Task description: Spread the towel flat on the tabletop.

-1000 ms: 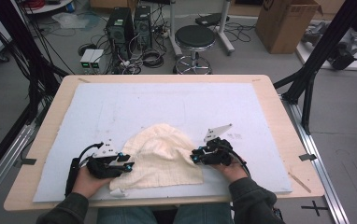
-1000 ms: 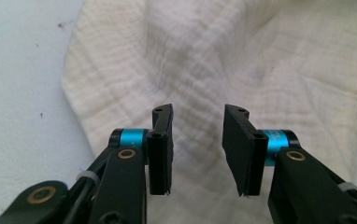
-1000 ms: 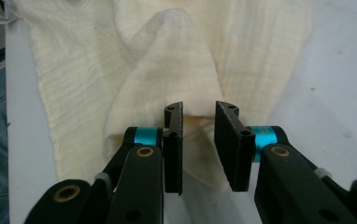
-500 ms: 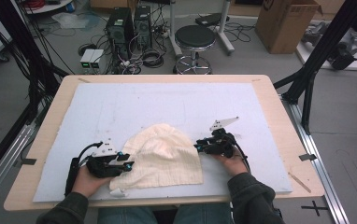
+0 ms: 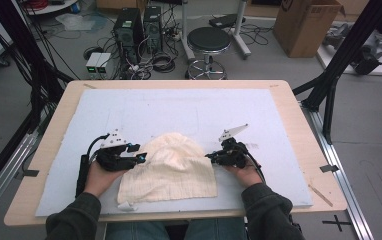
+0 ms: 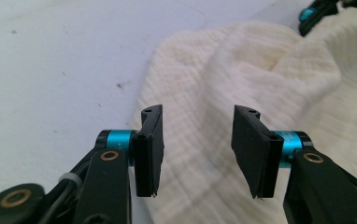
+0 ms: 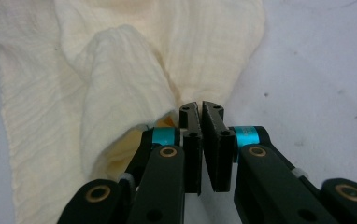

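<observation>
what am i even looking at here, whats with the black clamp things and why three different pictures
A person sits at a table topped with a pale blue mat and holds a hand-operated two-jaw gripper in each hand; no robot arm is involved.

The high view looks down from above the person, whose forearms come in from the bottom. The left gripper is at the left edge of a cream cloth, the right gripper at its right edge. The cloth lies rumpled and partly folded on the mat.

The other two pictures come from cameras riding on the grippers, looking along their black jaws. In the left gripper view the left gripper's jaws have just been opening and stand apart above the cloth, gripping nothing. In the right gripper view the jaws have just closed together at the cloth's edge; whether they pinch fabric I cannot tell.
</observation>
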